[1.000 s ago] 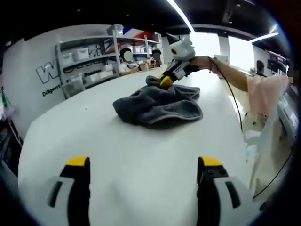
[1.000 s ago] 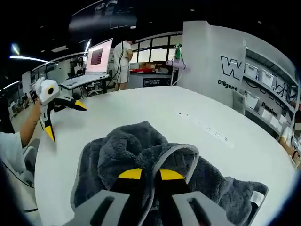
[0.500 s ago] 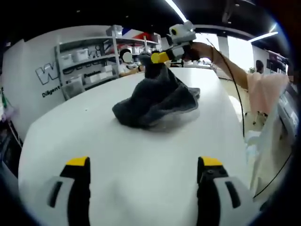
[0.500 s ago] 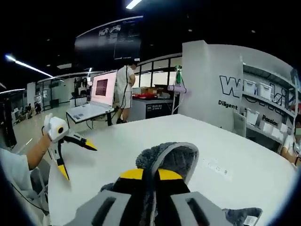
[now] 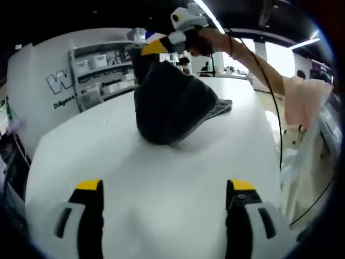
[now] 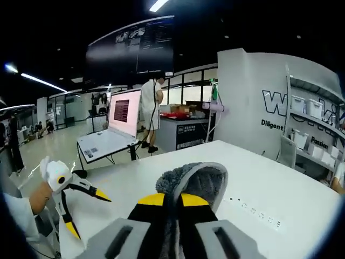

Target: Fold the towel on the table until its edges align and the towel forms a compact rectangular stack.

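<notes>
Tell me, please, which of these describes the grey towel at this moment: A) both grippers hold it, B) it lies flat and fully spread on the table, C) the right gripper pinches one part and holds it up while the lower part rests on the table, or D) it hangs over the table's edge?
C: the right gripper is shut on the towel, held up above the white table, while the left gripper stands open.

Bright ceiling strip lights, window glare, soft shadows, fisheye-bent edges, mild blur
</notes>
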